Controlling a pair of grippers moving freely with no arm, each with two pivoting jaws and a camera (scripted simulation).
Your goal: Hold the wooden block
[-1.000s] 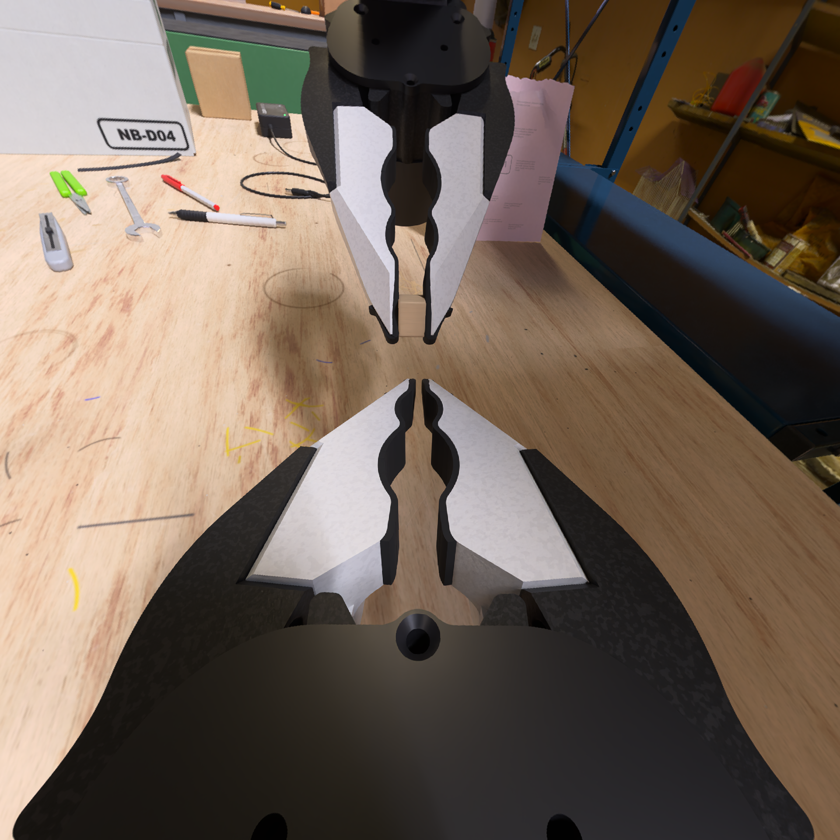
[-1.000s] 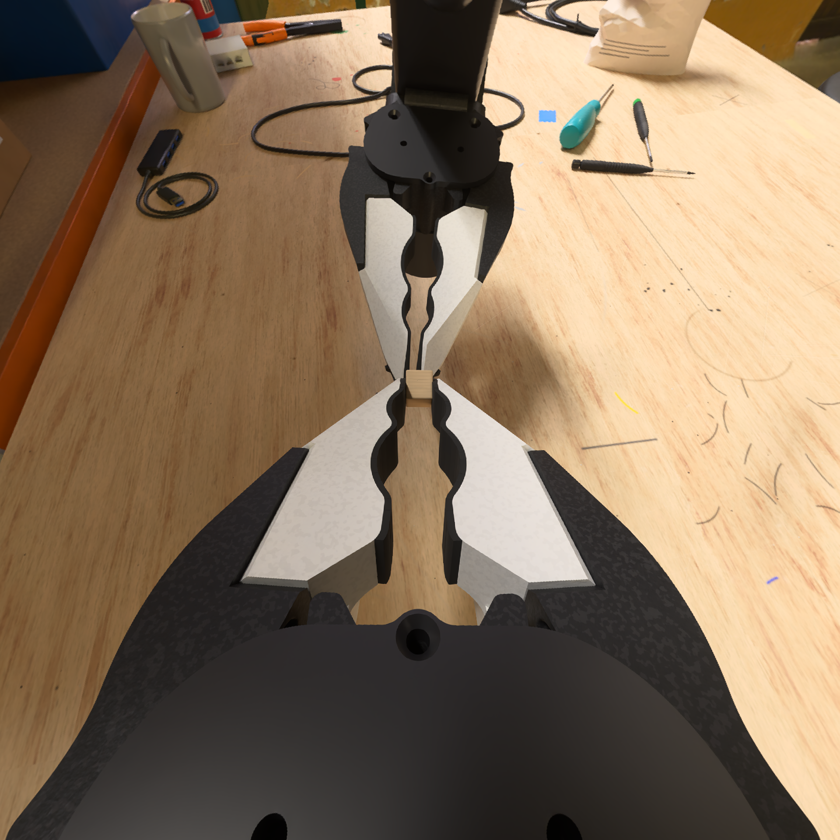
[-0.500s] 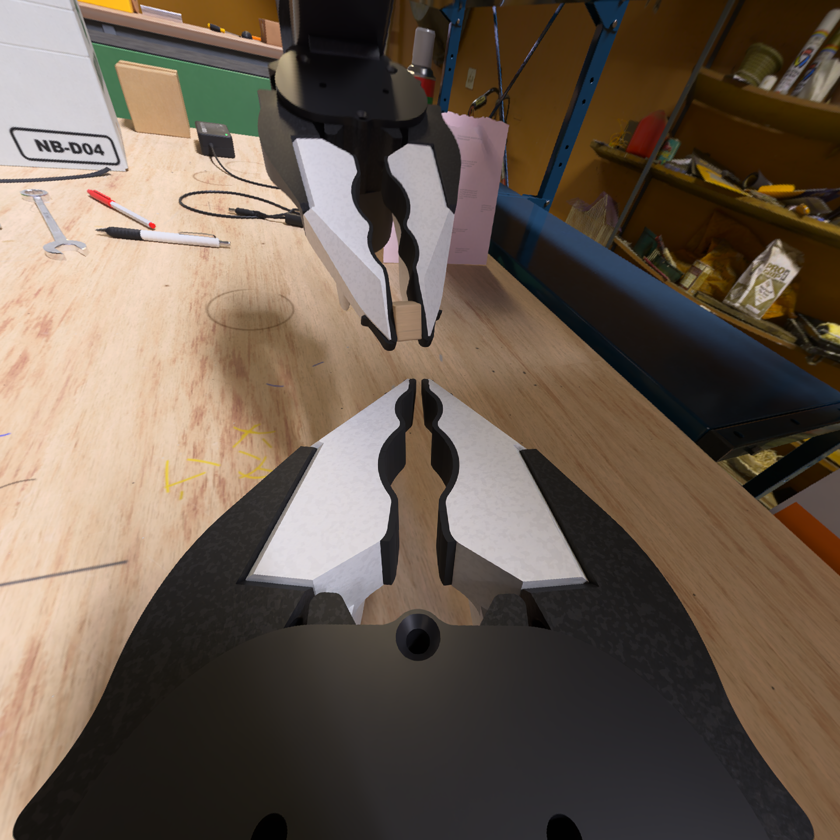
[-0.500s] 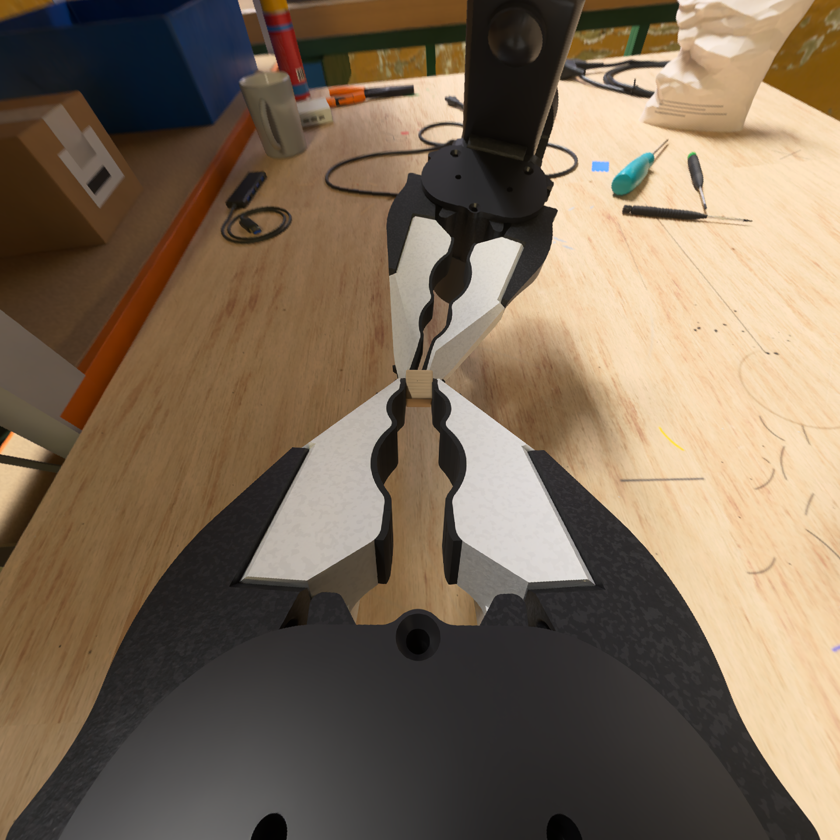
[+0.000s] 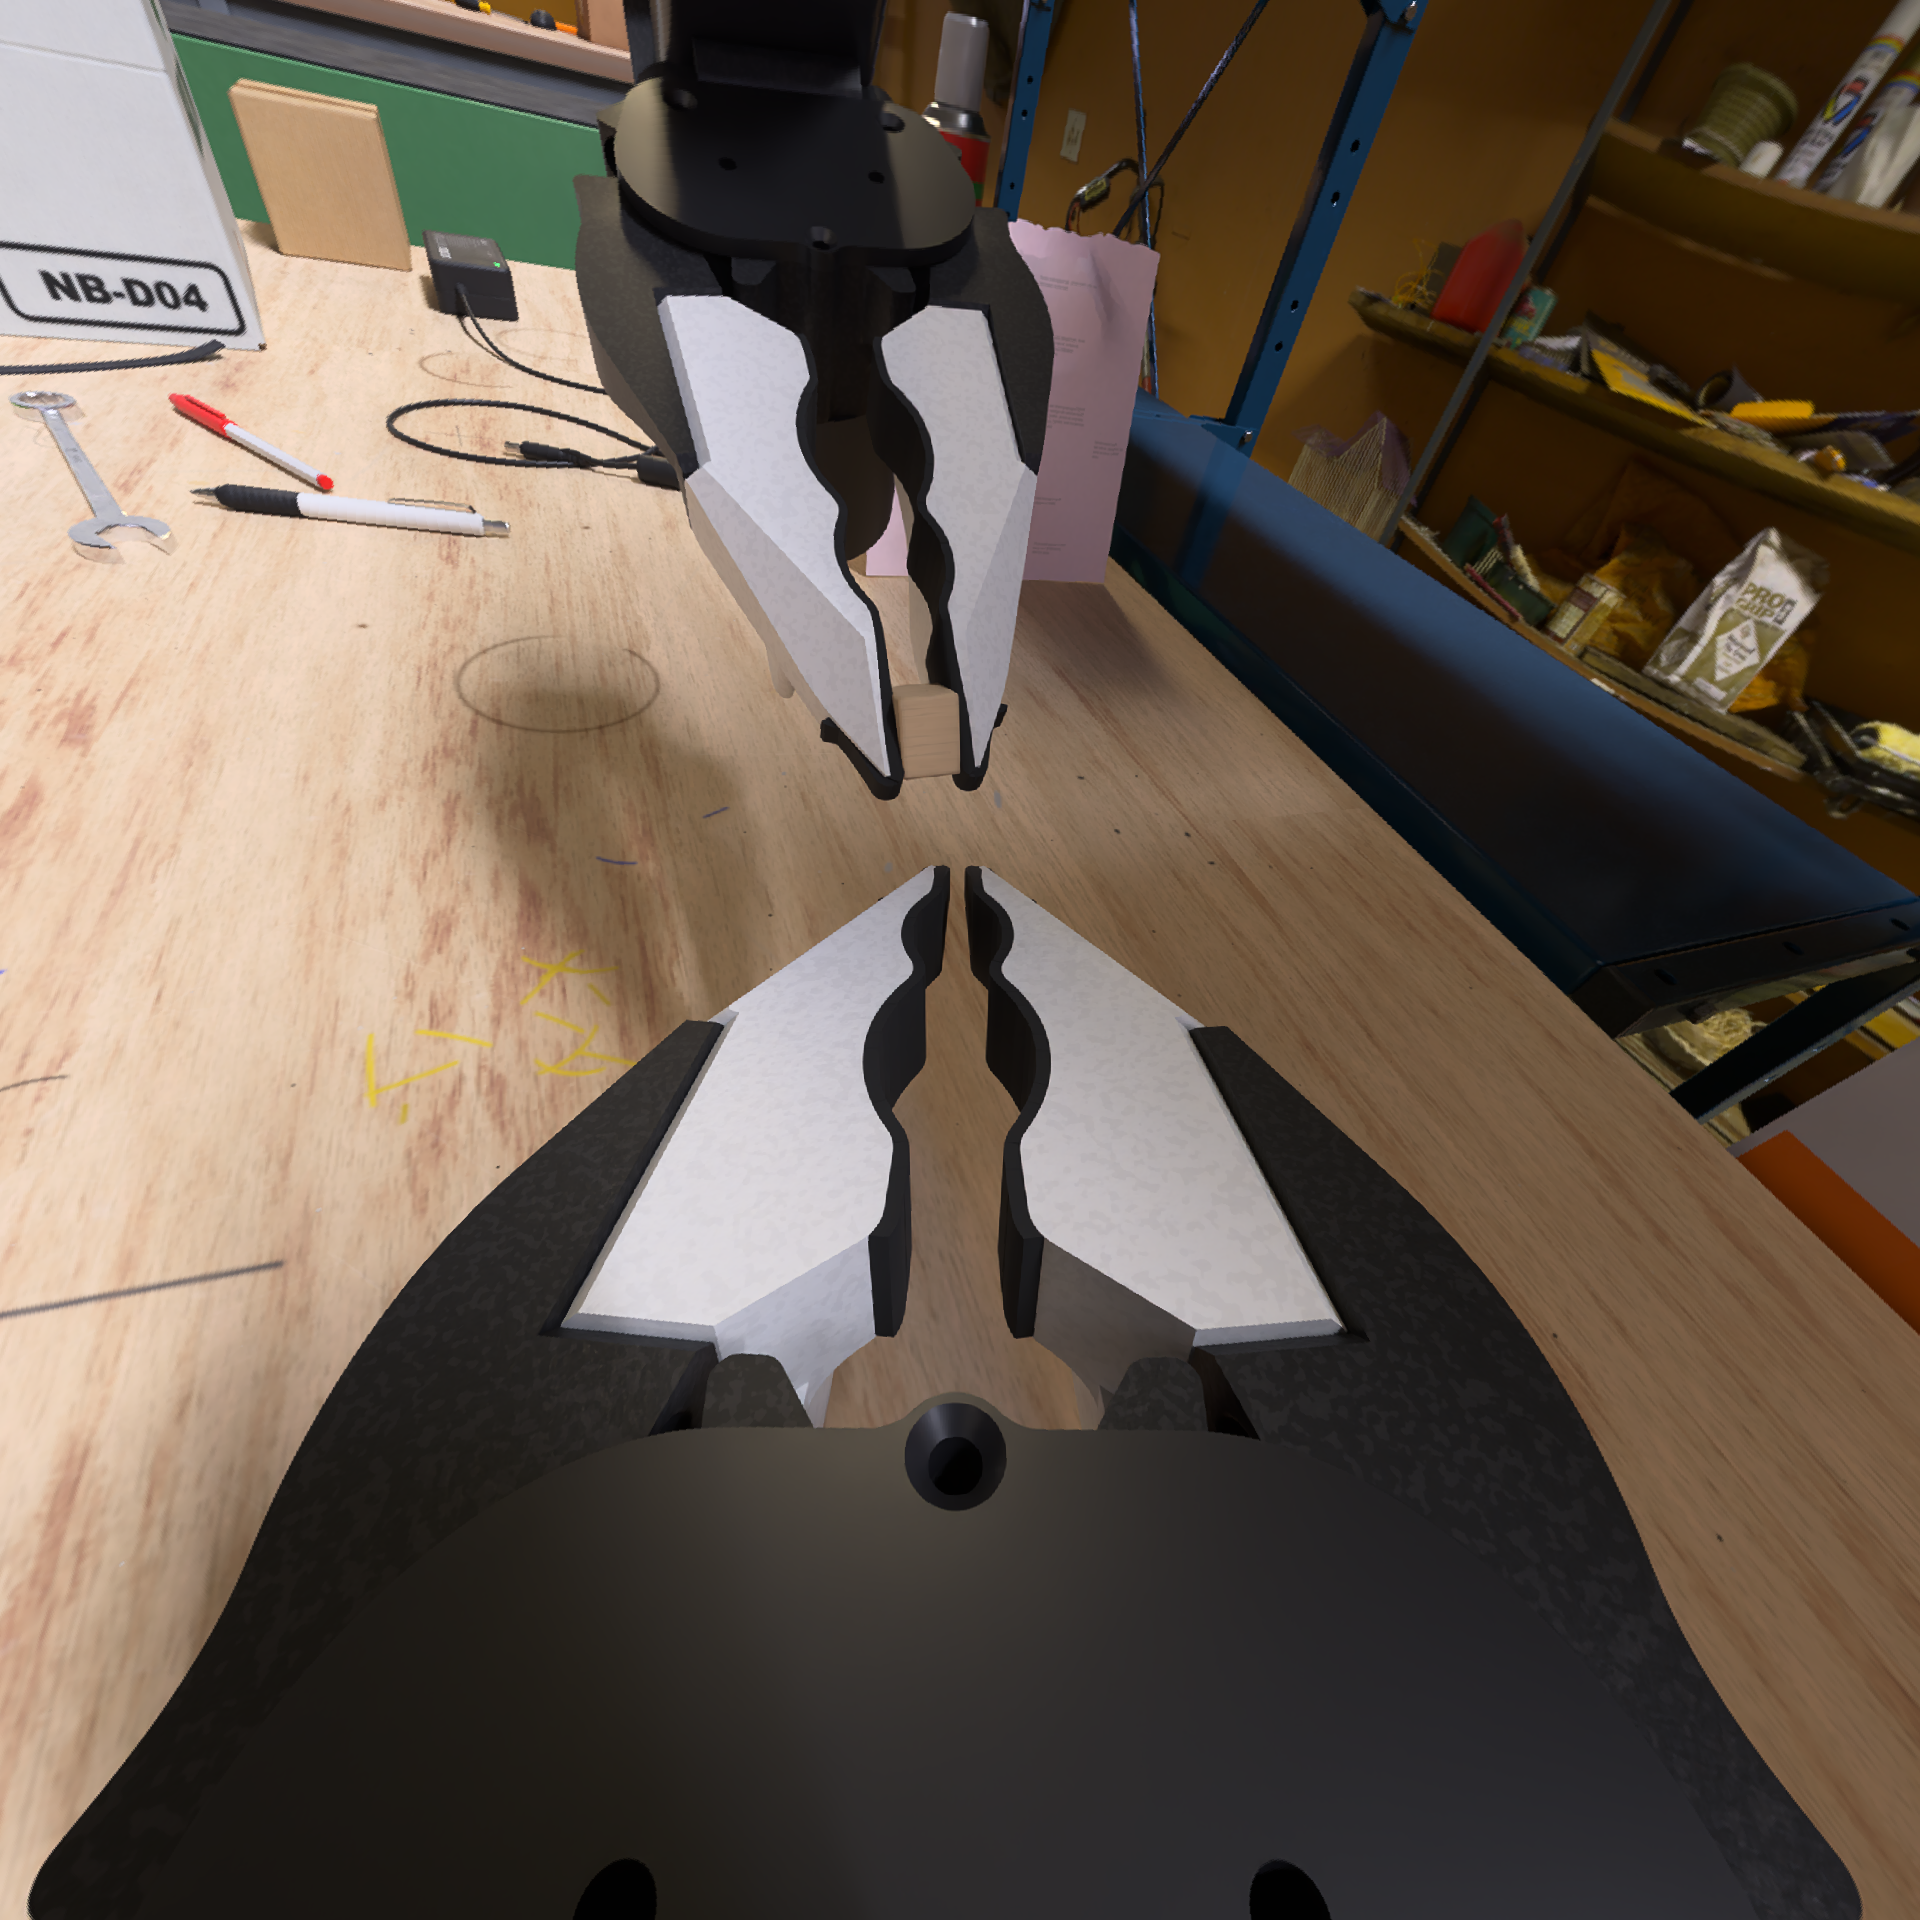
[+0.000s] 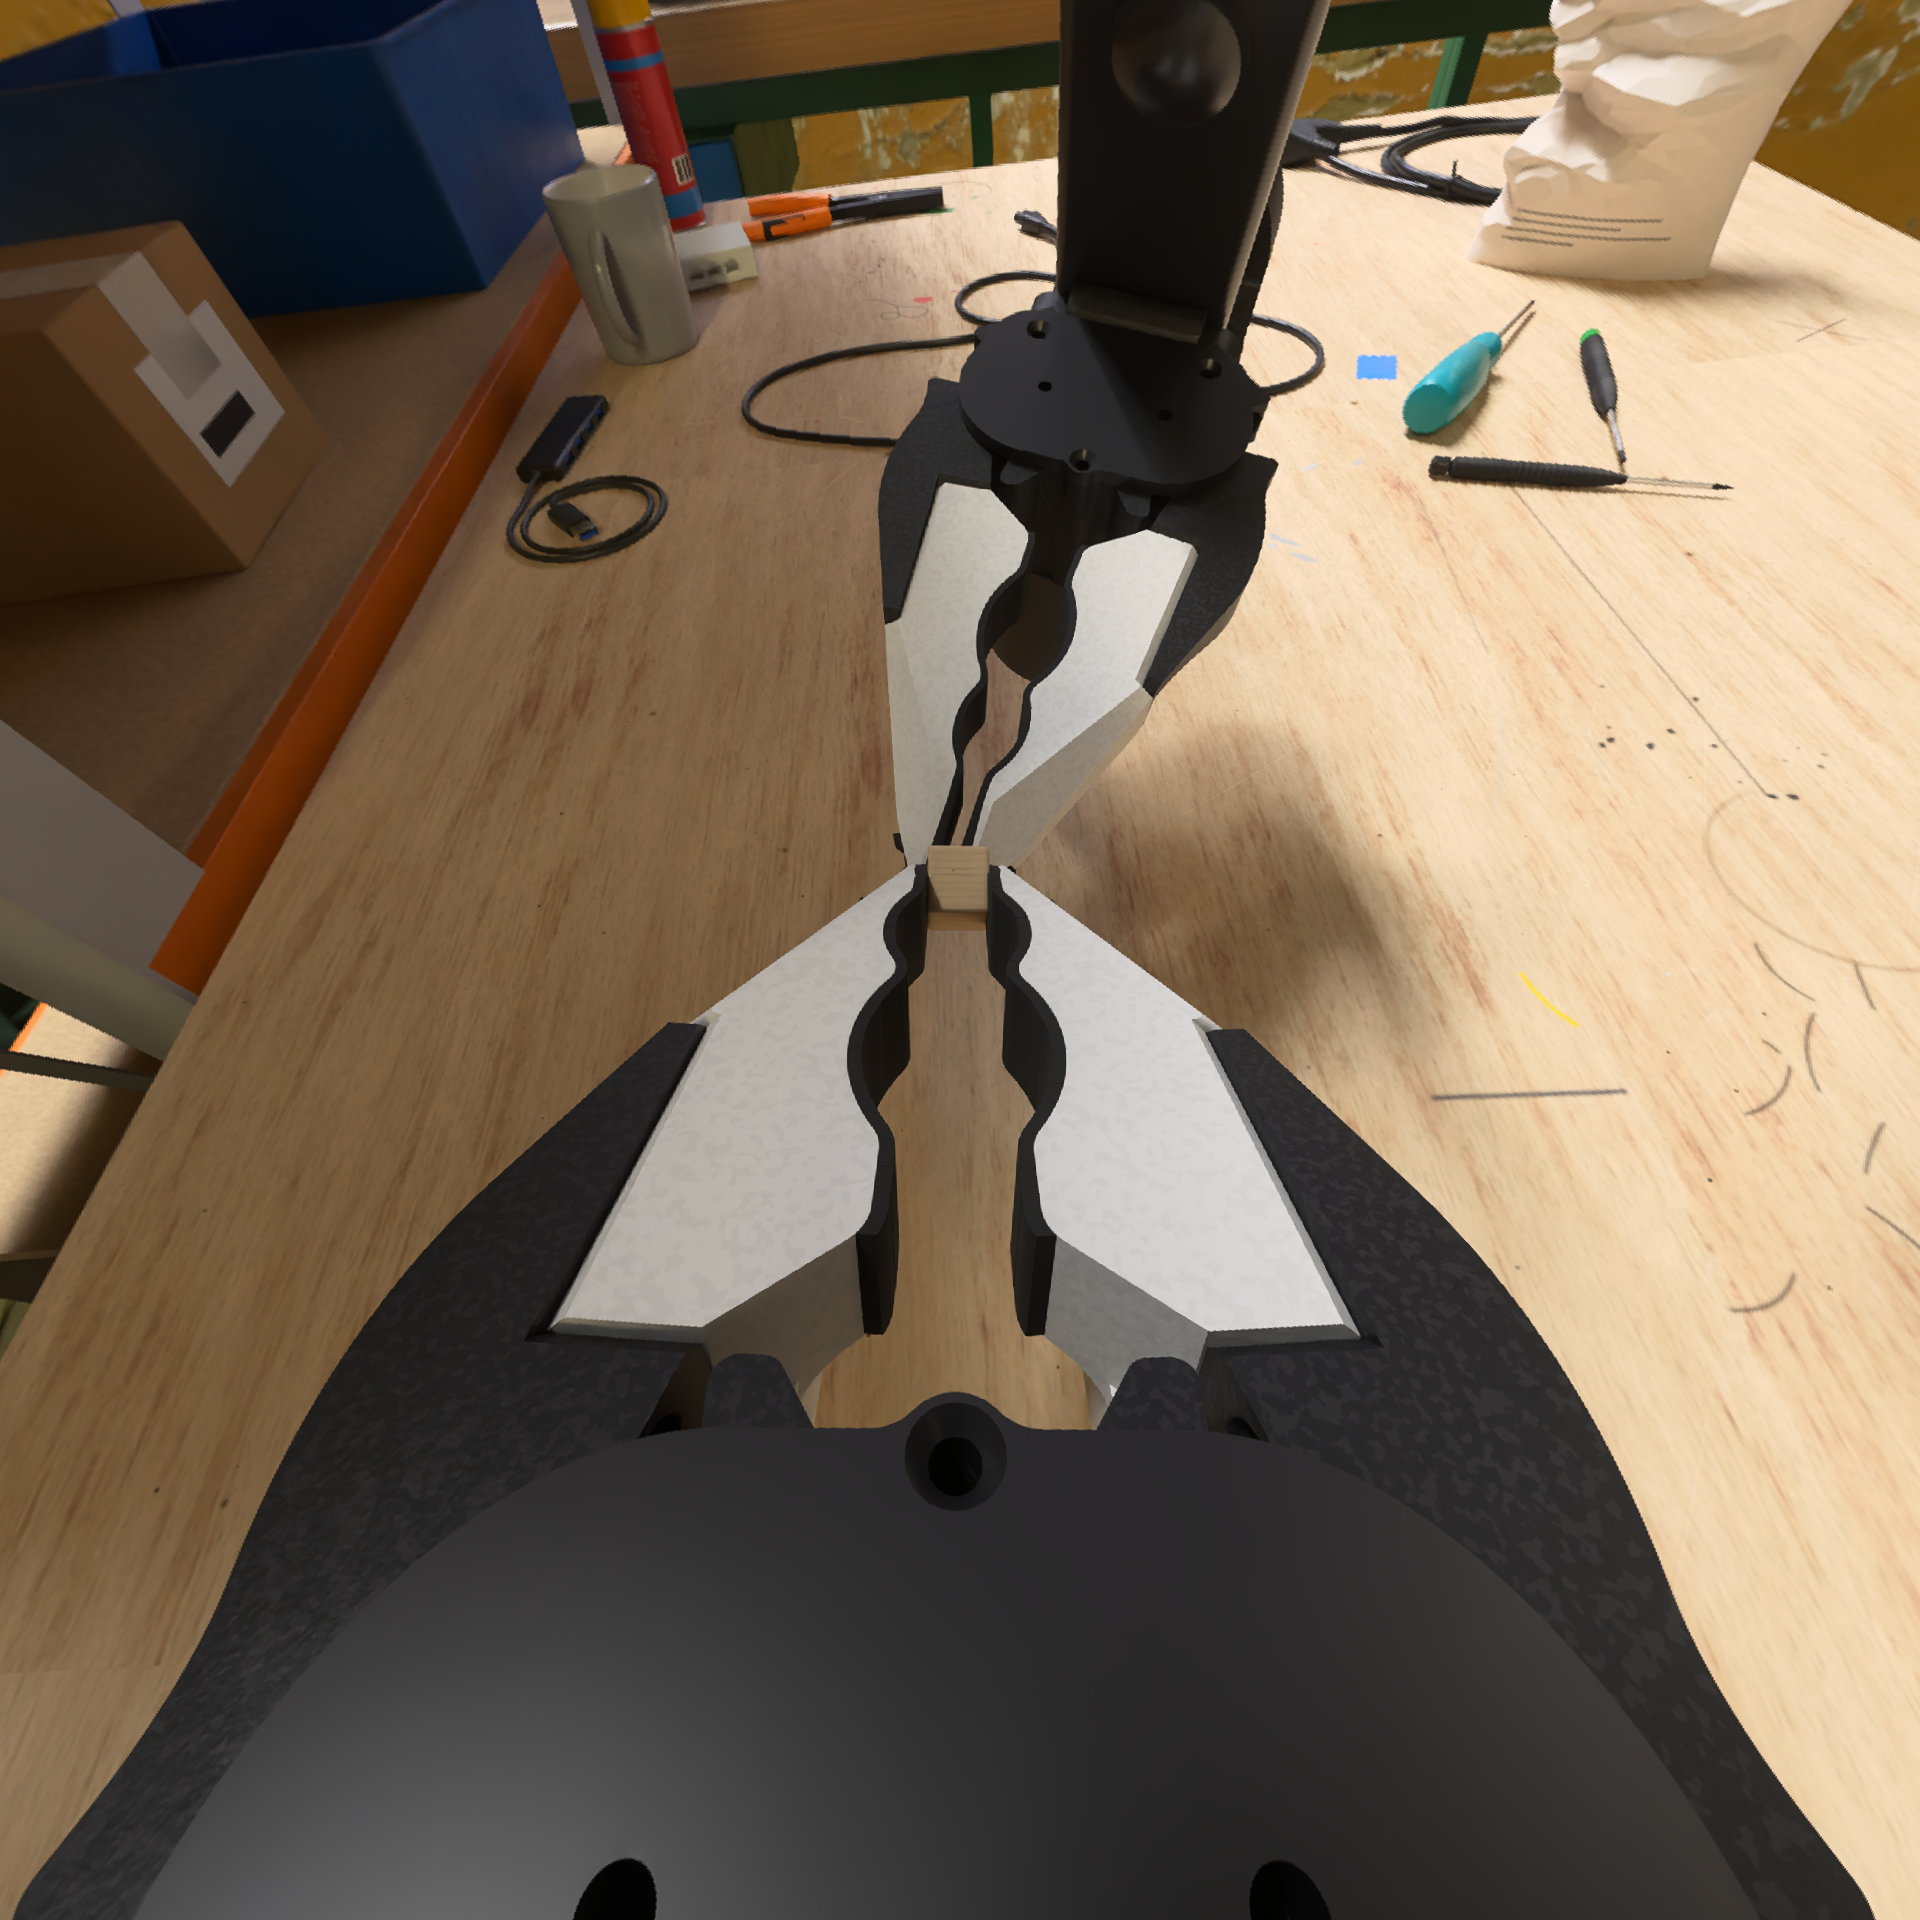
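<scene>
A small pale wooden block (image 6: 956, 878) is pinched between the fingertips of my right gripper (image 6: 956, 883), which holds it above the plywood table (image 6: 520, 831). In the left wrist view the same block (image 5: 928, 732) shows between the tips of the right gripper (image 5: 925, 774), which points down towards me. My left gripper (image 5: 956, 878) is shut with only a thin slit between its tips and holds nothing. It sits just short of the block, tip to tip with the right gripper. In the right wrist view, the left gripper (image 6: 956, 842) is right behind the block.
Far left lie a wrench (image 5: 83, 473), two pens (image 5: 343, 509), a black cable (image 5: 520, 436) and a white box (image 5: 104, 177). A pink paper bag (image 5: 1091, 416) and a blue beam (image 5: 1507, 748) flank the right edge. A mug (image 6: 623, 270), a cable (image 6: 831, 405) and screwdrivers (image 6: 1455, 384) lie further off.
The right gripper has risen off the table with the block in it. The left gripper has risen too and tilted up, staying shut and tip to tip with it.
</scene>
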